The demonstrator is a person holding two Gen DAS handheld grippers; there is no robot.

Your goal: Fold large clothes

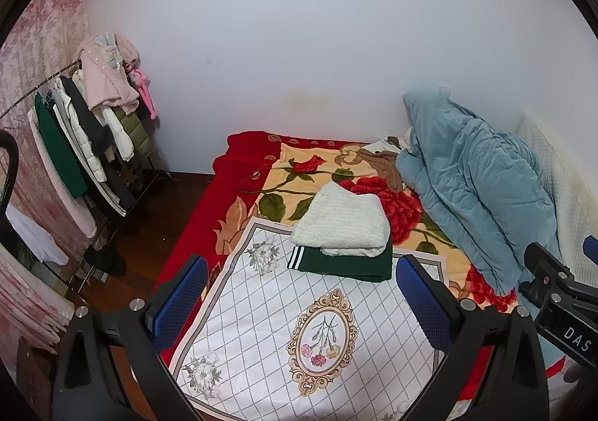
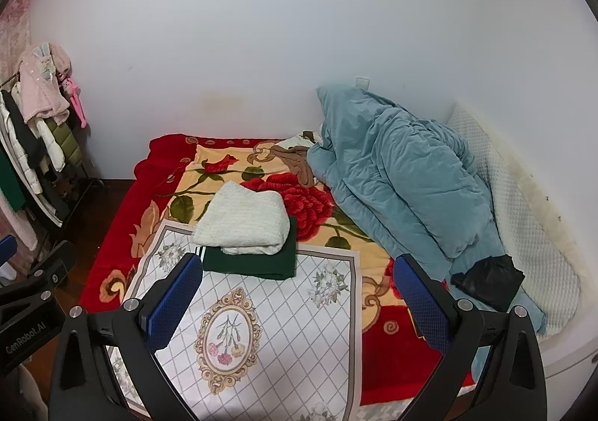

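Two folded garments sit stacked on the bed: one cream knit sweater [image 1: 342,221] atop one dark green garment [image 1: 342,264], resting at the twelve o'clock edge of one white floral cloth [image 1: 269,312]. The left gripper [image 1: 302,294] and right gripper [image 2: 299,294] both hang above the cloth, jaws spread wide, gripping nothing. One teal quilt [image 2: 396,174] heaps at two o'clock; one clothes rack [image 1: 74,137] stands at nine o'clock.

From my right gripper [image 2: 299,294], jaws spread wide and empty above the white floral cloth [image 2: 261,327], I see a folded cream knit [image 2: 243,221] stacked on a folded dark green garment [image 2: 254,264], with a teal quilt [image 2: 396,174] heaped beside them.
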